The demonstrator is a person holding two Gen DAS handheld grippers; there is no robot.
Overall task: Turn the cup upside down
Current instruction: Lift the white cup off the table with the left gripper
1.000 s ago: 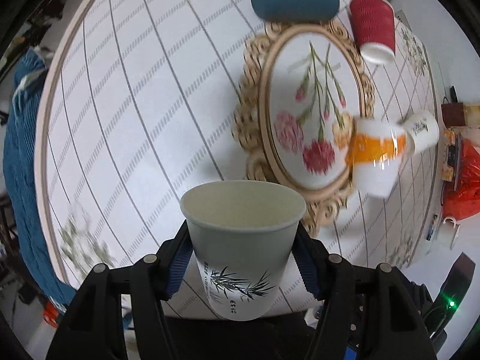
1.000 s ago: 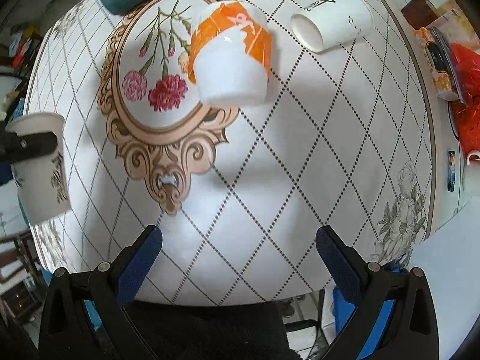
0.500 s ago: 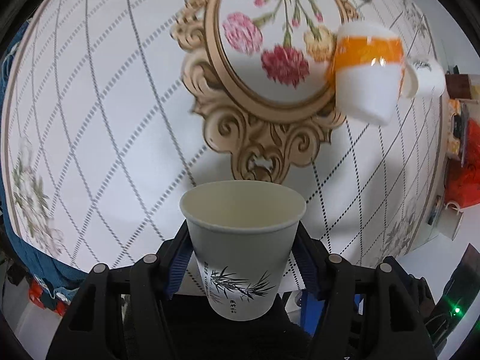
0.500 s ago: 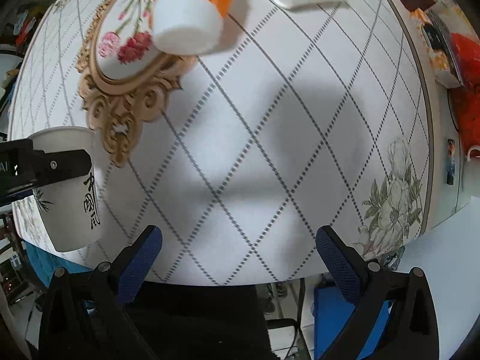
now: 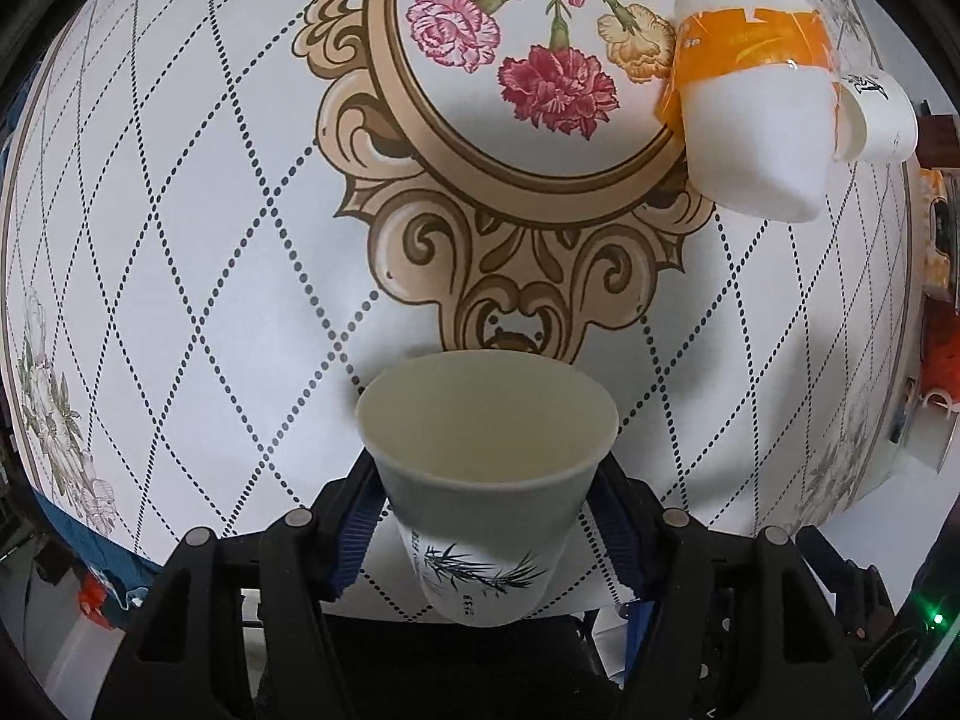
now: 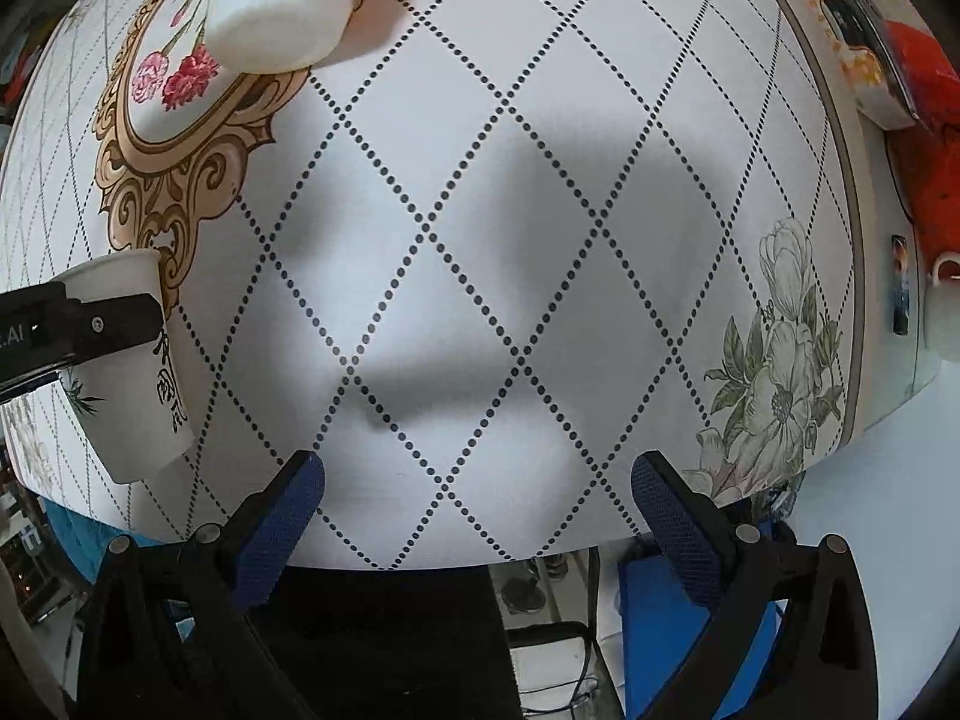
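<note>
My left gripper (image 5: pixel 486 516) is shut on a white paper cup with a bamboo print (image 5: pixel 480 492). The cup's mouth points away from the camera, tilted toward the table, and it hangs above the table near the front edge. In the right wrist view the same cup (image 6: pixel 135 372) shows at the far left, clamped by the left gripper's black finger (image 6: pixel 84 324). My right gripper (image 6: pixel 477 504) is open and empty above the table's front edge.
A white cup with an orange band (image 5: pixel 756 108) stands upside down by the floral medallion (image 5: pixel 528 60); it also shows in the right wrist view (image 6: pixel 282 12). A white printed cup (image 5: pixel 879 114) lies on its side behind it. Red packaging (image 6: pixel 918 78) lies off the right edge.
My left gripper with the cup has moved toward the table's front edge and closer to the surface. The right gripper has also pulled back toward the front edge, staying open.
</note>
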